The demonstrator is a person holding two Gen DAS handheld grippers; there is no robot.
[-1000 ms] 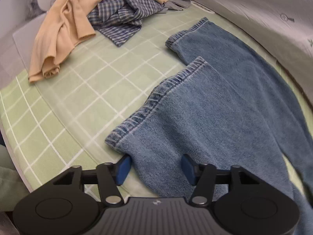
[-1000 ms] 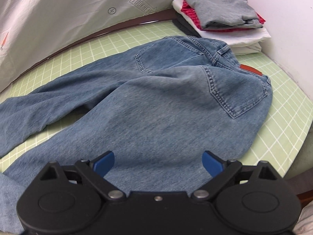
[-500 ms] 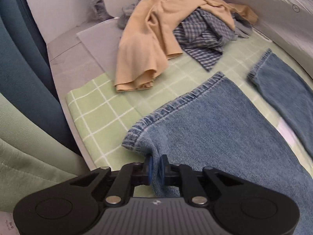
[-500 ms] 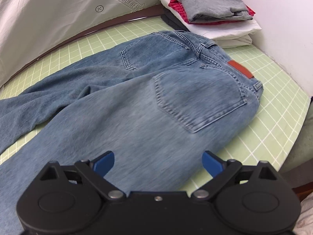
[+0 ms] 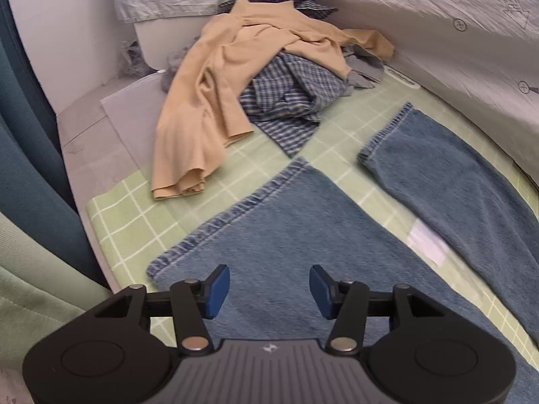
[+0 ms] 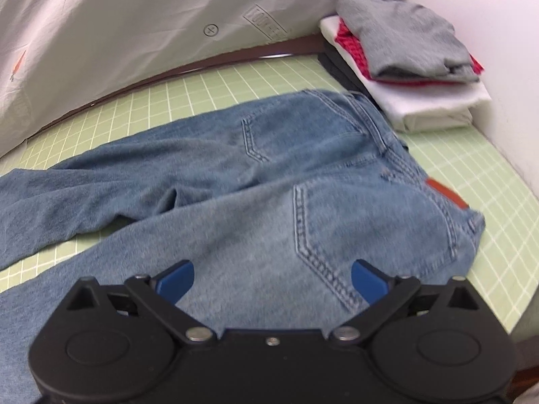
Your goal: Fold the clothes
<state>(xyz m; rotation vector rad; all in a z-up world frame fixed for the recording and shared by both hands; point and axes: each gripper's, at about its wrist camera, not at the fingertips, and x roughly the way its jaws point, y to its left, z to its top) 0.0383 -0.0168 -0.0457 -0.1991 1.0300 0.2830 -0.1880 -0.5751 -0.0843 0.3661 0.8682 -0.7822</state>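
Observation:
Blue jeans (image 5: 303,235) lie spread flat on a green checked mat (image 5: 128,222), both leg hems showing in the left wrist view. My left gripper (image 5: 269,289) hovers above the near leg's hem; its jaws are opening and its blue pads touch no cloth. In the right wrist view the seat of the jeans (image 6: 303,202) faces up, with two back pockets and a brown waist patch (image 6: 446,192). My right gripper (image 6: 273,282) is open just above the near back pocket, holding nothing.
A heap of unfolded clothes, a tan garment (image 5: 219,94) over a blue plaid shirt (image 5: 289,101), sits beyond the hems. A folded stack with a grey top (image 6: 404,33) stands at the mat's far right corner. White sheeting (image 6: 134,33) rises behind. Teal fabric (image 5: 30,168) hangs at left.
The left gripper was shut on the near leg's hem half a second ago; it has let go, opened and risen, and the hem lies flat. The right gripper shifted towards the waist, staying open.

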